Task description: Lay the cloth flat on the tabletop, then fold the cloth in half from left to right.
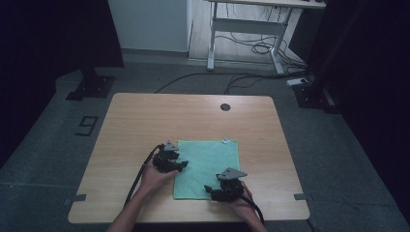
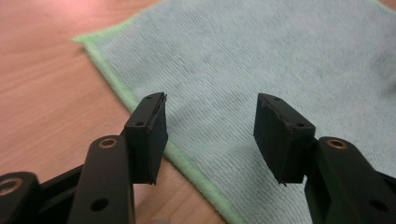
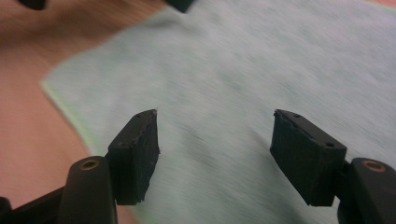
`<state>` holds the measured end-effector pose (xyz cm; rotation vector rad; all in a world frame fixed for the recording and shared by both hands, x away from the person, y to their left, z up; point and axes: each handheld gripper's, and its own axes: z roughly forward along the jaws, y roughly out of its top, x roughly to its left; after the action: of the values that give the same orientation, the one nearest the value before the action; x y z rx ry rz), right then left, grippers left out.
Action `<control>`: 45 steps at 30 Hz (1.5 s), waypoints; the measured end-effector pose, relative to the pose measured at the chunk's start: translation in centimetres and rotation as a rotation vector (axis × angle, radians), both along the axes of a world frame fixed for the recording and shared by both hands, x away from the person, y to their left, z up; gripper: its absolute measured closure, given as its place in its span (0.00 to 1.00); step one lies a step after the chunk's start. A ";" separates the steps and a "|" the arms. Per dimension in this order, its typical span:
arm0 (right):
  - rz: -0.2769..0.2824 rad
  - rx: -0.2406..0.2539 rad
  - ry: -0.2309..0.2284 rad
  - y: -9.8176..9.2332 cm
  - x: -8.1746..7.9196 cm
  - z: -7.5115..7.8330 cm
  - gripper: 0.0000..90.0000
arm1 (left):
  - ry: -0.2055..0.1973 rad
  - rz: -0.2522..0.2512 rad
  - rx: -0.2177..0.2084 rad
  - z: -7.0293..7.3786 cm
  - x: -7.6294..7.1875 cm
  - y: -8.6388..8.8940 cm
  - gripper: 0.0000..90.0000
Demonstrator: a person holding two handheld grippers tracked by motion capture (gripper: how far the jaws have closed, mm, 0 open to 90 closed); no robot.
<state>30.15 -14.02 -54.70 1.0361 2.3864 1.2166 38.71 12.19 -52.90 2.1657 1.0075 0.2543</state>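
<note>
Green cloth (image 1: 208, 166) lies flat on the wooden table (image 1: 145, 121), near your edge. Your left gripper (image 1: 180, 165) sits at its left hem, jaws apart, nothing gripped. Your right gripper (image 1: 209, 189) hovers over its near right part, released, jaws wide.

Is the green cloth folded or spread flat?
Spread flat: the cloth lies as one square layer on the table, all four edges visible, no fold or crease showing.
</note>
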 end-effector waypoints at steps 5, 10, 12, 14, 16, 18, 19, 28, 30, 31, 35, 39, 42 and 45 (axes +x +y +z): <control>0.051 0.023 -0.018 2.0 -0.6 0.6 0.36 | -0.003 0.040 0.003 0.7 1.3 0.7 0.50; 0.085 0.041 -0.028 3.6 -0.6 1.1 0.37 | -0.008 0.061 0.016 0.8 2.3 1.0 0.49; 0.092 0.051 -0.030 4.1 -0.5 1.2 0.37 | -0.015 0.073 0.012 0.9 2.5 1.1 0.49; 0.100 0.056 -0.029 4.5 -0.4 1.3 0.37 | -0.015 0.075 0.008 1.0 2.9 1.2 0.49; 0.109 0.061 -0.035 5.0 -0.4 1.2 0.37 | -0.019 0.075 0.009 1.0 3.2 1.1 0.48; 0.121 0.064 -0.031 5.3 -0.3 1.2 0.36 | -0.019 0.076 0.011 1.1 3.5 1.0 0.47; 0.123 0.065 -0.031 5.5 -0.3 1.2 0.36 | -0.019 0.077 0.010 1.1 3.6 0.9 0.46; 0.166 0.066 -0.032 6.4 -0.6 1.4 0.35 | -0.032 0.107 0.002 1.6 4.4 0.7 0.37; 0.162 0.070 -0.031 6.4 -0.5 1.4 0.35 | -0.032 0.109 0.001 1.6 4.6 0.7 0.37; 0.160 0.071 -0.031 6.5 -0.5 1.4 0.35 | -0.030 0.107 0.003 1.6 4.8 0.7 0.36; 0.153 0.078 -0.030 6.8 -0.4 1.3 0.35 | -0.034 0.117 0.003 1.6 5.2 0.9 0.37; 0.152 0.084 -0.032 7.3 -0.5 1.3 0.36 | -0.037 0.139 0.019 1.6 5.7 1.1 0.43; 0.158 0.084 -0.032 7.8 -0.5 1.3 0.37 | -0.037 0.145 0.019 1.6 5.9 1.3 0.47; 0.166 0.083 -0.030 8.1 -0.4 1.1 0.38 | -0.044 0.169 0.015 1.6 6.5 1.6 0.50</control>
<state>29.75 -5.88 -53.58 0.8508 2.4585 1.3875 45.23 13.75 -51.34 2.0812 1.1681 0.3879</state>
